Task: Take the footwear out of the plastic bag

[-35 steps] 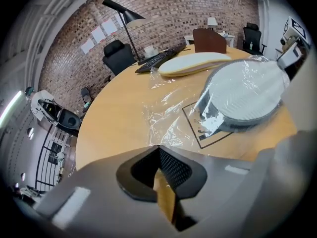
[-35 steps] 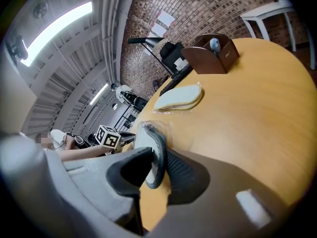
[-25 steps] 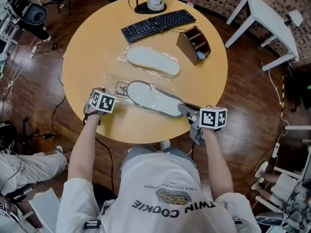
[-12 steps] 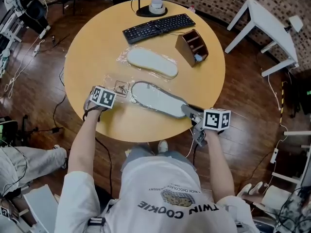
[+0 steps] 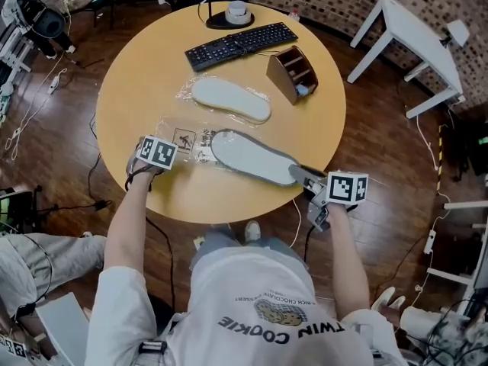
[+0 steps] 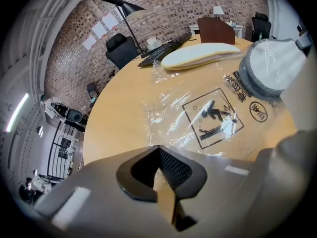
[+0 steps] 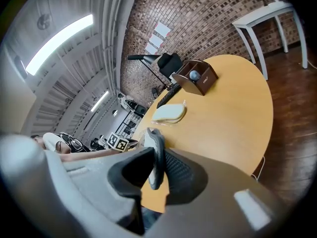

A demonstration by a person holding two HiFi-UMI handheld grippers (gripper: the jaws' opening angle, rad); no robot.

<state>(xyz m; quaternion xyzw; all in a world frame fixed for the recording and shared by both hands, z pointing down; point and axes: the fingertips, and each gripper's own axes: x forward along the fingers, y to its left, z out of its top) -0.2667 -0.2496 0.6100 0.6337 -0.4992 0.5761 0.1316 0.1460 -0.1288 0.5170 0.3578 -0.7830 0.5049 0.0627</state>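
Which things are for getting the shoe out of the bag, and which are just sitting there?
For the job: the slipper, gripped by the right gripper, whose jaws have just been closing on it; its plastic bag, pinched by the left gripper; probably the other bagged slipper too.
Just lying about: keyboard, wooden box, lamp base, white side table.

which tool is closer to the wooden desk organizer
Right. The right tool, whose jaws have just been closing on the slipper, sits at the table edge, toward the person from the organizer; the left tool holds the plastic bag far across the table.
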